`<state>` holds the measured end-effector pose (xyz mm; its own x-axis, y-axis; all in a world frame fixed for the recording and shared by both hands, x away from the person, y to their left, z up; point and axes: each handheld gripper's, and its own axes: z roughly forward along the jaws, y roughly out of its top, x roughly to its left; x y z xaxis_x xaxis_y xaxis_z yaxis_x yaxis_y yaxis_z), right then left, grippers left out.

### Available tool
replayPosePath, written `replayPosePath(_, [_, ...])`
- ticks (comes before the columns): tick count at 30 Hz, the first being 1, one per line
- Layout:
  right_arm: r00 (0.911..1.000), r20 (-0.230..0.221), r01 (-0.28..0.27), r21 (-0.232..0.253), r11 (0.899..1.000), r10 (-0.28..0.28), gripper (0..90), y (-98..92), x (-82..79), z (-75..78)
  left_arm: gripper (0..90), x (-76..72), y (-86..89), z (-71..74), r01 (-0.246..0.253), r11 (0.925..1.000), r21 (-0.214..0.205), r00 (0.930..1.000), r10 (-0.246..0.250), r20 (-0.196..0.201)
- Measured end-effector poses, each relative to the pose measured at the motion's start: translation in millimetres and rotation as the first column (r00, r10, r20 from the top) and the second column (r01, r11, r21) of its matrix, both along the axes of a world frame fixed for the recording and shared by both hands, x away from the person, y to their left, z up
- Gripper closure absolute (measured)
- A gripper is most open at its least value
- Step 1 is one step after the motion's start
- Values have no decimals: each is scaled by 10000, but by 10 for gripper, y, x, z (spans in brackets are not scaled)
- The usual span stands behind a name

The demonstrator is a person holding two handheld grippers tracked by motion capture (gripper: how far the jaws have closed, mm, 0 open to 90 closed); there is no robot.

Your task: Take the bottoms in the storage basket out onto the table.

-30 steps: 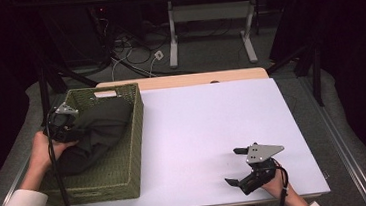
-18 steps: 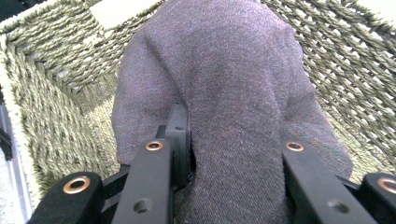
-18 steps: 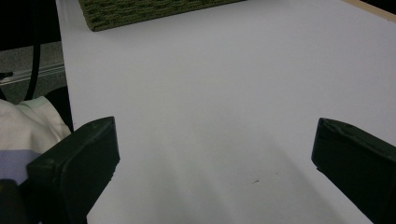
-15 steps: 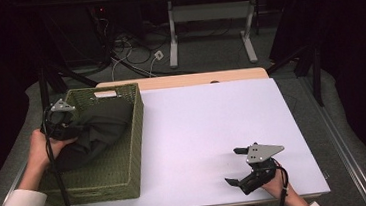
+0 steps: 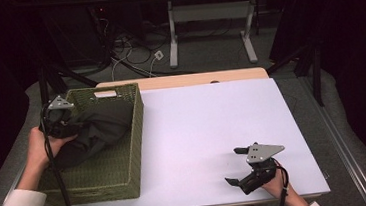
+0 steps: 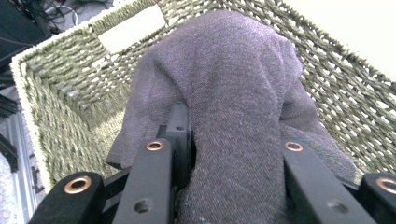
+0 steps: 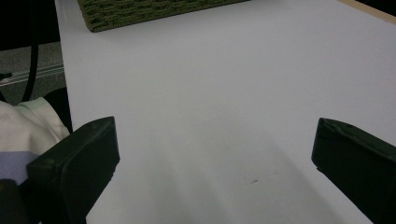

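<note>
Cloth [image 5: 91,133], dark grey, is lying bunched inside the green woven basket [image 5: 125,153], and we are seeing it drape up toward the basket's near-left corner. Largest first: we are noting the white table [image 5: 208,131], which is carrying everything. The basket is sitting on the table's left end, its far wall bearing 1 pale label [image 5: 106,94]. The cloth is filling most of the basket's floor.

Left gripper [image 5: 61,118] is sitting at the basket's left rim, held by the person's left hand [image 5: 41,145], with its cable trailing down past the sleeve. In the left gripper view we are seeing the 2 black jaws clamping a thick fold of the cloth [image 6: 233,116]; the fabric is running up between them and spreading over the woven wall [image 6: 60,93] beyond. The jaws are standing partly apart with the fold packed between them.

Right gripper [image 5: 241,165] is resting low over the bare table near its front-right edge, well apart from the basket, held by the right hand [image 5: 278,185]. In the right gripper view its 2 jaws are standing wide apart with only white tabletop [image 7: 210,93] between them, and the basket's edge [image 7: 149,11] is showing at the far top.
</note>
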<state>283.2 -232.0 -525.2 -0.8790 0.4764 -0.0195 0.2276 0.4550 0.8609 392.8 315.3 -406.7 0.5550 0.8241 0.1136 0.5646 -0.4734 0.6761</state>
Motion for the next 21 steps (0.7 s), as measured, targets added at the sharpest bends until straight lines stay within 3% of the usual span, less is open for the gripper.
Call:
replayPosePath(12, [10000, -13, -3, -27, 10000, 3, 5, 3, 4, -2, 700, -36, 31, 122, -164, 9995, -277, 9989, 176, 442])
replayPosePath(21, [10000, -24, -3, -32, 10000, 3, 5, 3, 4, -2, 702, -43, 18, 186, -198, 9995, -263, 9977, 215, 640])
